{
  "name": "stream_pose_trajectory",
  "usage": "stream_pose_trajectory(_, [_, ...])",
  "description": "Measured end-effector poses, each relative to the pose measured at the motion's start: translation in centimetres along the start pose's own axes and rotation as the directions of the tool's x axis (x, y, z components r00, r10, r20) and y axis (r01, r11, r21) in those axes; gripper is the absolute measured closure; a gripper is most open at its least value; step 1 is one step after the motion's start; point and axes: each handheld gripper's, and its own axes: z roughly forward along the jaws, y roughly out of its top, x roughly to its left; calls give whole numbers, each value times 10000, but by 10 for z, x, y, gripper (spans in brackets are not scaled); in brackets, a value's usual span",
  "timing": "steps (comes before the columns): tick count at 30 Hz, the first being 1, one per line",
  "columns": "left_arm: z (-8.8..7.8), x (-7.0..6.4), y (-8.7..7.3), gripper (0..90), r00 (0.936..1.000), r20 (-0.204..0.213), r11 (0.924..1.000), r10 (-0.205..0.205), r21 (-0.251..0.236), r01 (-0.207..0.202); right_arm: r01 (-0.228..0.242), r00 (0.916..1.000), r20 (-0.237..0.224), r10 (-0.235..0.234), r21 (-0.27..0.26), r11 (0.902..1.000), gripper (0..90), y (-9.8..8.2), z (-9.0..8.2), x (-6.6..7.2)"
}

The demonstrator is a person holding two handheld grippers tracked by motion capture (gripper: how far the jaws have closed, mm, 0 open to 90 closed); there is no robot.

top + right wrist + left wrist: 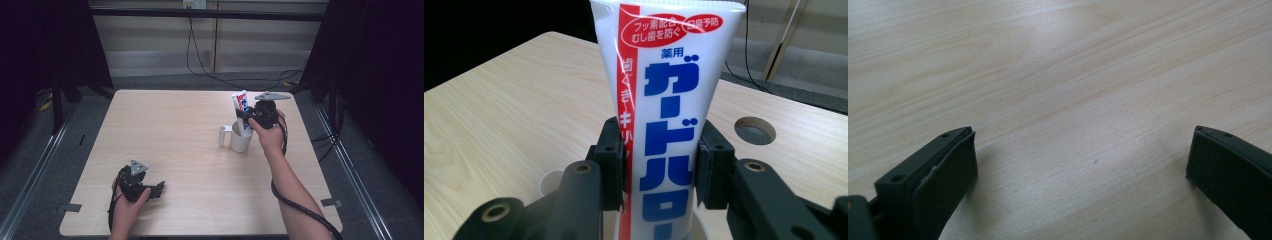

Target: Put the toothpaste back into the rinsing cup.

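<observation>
The right gripper [248, 119] clamps a toothpaste tube [664, 115] upright, its lower end inside a white cup [241, 141] toward the table's [165, 130] far right corner. The left gripper [156, 190], spread wide and holding nothing, rests near the front left corner.

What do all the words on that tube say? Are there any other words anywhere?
All the writing is Japanese, on the toothpaste tube in the right gripper view:
"フッ素配合 むし歯を防ぐ" in a red bubble at the top.
"口臭予防" in the red bubble beside it.
"薬用" in small blue letters.
"ガードハロー" in big blue letters running down the tube; the last one is cut off at the picture's edge.
White letters on the red stripe: too squeezed to read fully.
The white cup shows no writing.
</observation>
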Motion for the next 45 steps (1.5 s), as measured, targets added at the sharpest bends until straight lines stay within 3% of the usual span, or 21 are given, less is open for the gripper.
stream_pose_trajectory(16, [0,0,0,0,10000,1,10000,32,27,-32,76,10000,35,-77,242,9997,578,-10,1,0])
stream_pose_trajectory(19, [0,0,0,0,10000,-9,10000,20,4,-20,246,9996,86,-252,554,9982,587,-13,2,1])
stream_pose_trajectory(45, [0,0,0,0,10000,7,10000,6,21,-6,379,9993,-73,-375,835,9958,601,-25,-5,0])
